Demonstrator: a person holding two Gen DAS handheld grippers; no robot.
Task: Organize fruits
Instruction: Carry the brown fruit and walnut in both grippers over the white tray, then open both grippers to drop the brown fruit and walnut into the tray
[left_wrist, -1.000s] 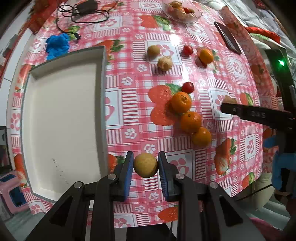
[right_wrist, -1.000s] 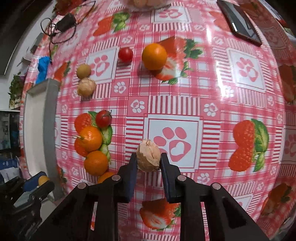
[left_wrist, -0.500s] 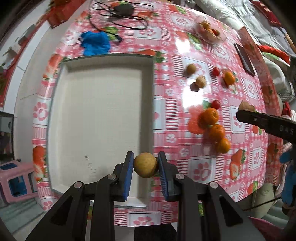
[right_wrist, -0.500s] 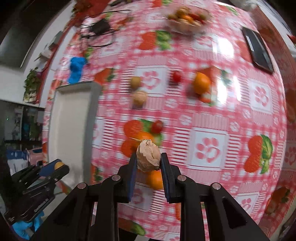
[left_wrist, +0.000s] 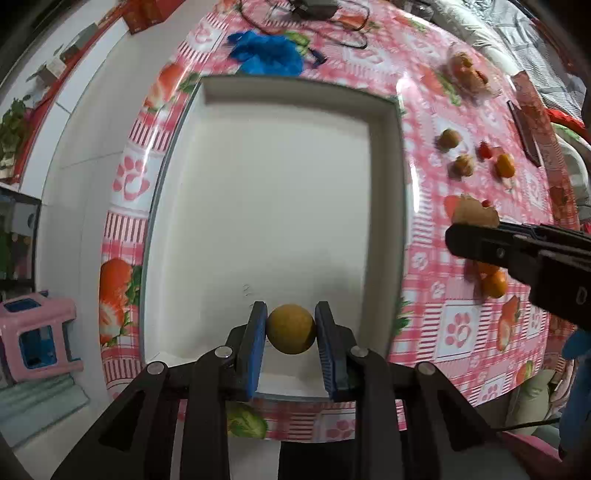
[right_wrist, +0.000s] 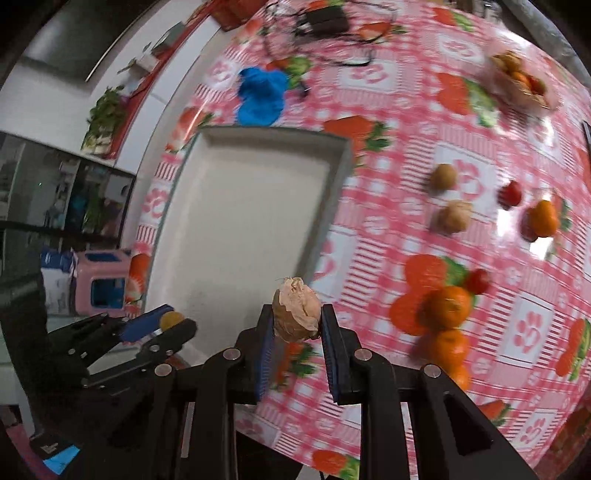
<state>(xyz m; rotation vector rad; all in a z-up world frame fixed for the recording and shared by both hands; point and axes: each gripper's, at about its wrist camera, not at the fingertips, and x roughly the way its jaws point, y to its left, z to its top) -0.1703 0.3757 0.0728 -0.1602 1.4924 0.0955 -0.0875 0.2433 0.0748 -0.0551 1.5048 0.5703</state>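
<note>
Between the left gripper's (left_wrist: 291, 328) blue pads sits a round yellow-brown fruit (left_wrist: 291, 328), smooth and matte, jaws closed snug on both sides. It hangs over the near end of the white tray (left_wrist: 384, 110). Right gripper (right_wrist: 296, 312) is clamped on a wrinkled tan fruit (right_wrist: 296, 310) with a papery, torn-looking top, held over the pink checked tablecloth (right_wrist: 406, 129) just beside the tray's right wall. On the cloth right of the tray: a cluster of oranges (right_wrist: 447, 308) with a small red tomato (right_wrist: 478, 281), then farther off another round yellow-brown fruit (right_wrist: 444, 177), a wrinkled one (right_wrist: 453, 218), a tomato (right_wrist: 510, 194), a lone orange (right_wrist: 543, 218). Blue cloth (right_wrist: 260, 98) lies beyond the tray.
</note>
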